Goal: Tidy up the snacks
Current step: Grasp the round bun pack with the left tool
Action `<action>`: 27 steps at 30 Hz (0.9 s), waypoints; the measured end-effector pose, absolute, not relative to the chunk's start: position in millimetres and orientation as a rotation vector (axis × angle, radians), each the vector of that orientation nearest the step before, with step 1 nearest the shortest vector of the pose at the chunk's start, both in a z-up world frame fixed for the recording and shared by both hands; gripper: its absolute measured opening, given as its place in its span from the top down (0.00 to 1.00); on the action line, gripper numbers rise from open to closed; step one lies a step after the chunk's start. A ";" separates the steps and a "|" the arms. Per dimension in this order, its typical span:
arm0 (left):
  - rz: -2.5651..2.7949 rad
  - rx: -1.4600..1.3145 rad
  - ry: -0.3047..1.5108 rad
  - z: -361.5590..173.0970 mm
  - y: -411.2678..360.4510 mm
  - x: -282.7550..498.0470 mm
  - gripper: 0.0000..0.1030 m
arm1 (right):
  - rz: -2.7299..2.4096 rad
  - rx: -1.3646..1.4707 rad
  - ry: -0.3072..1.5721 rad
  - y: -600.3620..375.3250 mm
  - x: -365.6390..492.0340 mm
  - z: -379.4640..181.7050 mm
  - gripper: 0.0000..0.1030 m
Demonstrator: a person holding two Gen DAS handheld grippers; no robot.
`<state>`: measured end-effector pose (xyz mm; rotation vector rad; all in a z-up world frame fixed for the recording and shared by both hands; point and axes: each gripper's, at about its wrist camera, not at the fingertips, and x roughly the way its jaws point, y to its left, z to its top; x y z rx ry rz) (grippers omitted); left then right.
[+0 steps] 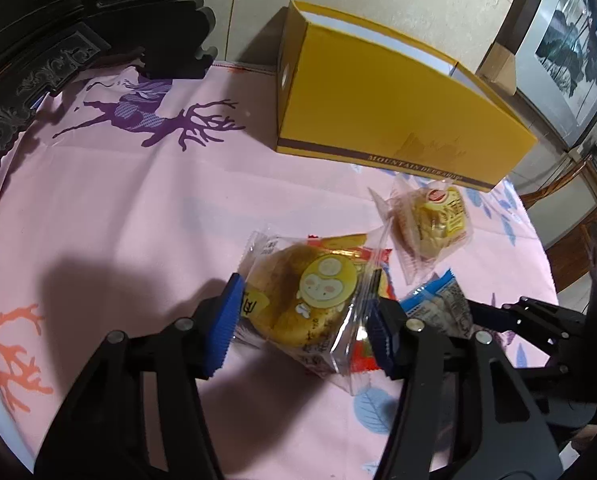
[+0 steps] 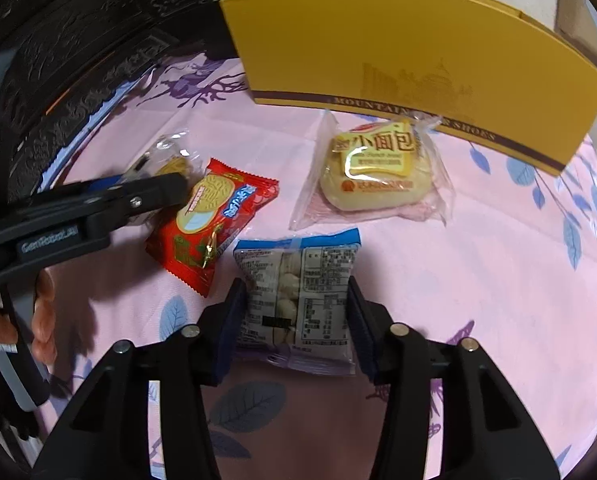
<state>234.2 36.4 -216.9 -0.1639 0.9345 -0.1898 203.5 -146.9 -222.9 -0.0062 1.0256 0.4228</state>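
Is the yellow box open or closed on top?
Open: the yellow box has no lid, and its white inner wall shows along the top edge.

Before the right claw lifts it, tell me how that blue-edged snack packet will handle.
The blue-edged packet is probably light: a thin film pouch with small pale pieces inside. It likely crumples rather than stays stiff, since its sides already pinch in between the right claw pads. The glossy film may slip, and the contents could crush.

Snack packets [image 2: 226,216] on tablecloth [image 1: 138,208], before box [image 1: 378,112].
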 end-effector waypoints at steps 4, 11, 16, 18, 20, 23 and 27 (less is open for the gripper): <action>-0.191 -0.176 0.930 -213.1 34.0 227.2 0.47 | 0.401 0.003 1.032 -156.8 196.1 -221.6 0.56; -0.221 -0.181 0.907 -198.4 27.7 216.5 0.60 | 0.374 0.016 1.030 -174.5 184.8 -213.8 0.57; -0.219 -0.178 0.914 -198.9 25.5 215.1 0.61 | 0.361 0.028 1.049 -178.0 184.5 -215.3 0.57; -0.189 -0.147 0.930 -199.7 23.8 214.4 0.51 | 0.358 0.043 1.061 -179.0 184.9 -216.4 0.57; -0.143 -0.114 0.931 -199.0 25.7 210.6 0.38 | 0.354 0.058 1.074 -180.9 185.4 -217.4 0.57; -0.151 -0.152 0.943 -197.4 33.0 201.2 0.35 | 0.349 0.069 1.077 -183.6 185.2 -217.4 0.57; -0.141 -0.401 1.007 -208.7 56.4 191.5 0.33 | 0.351 0.067 1.079 -183.2 185.2 -218.5 0.57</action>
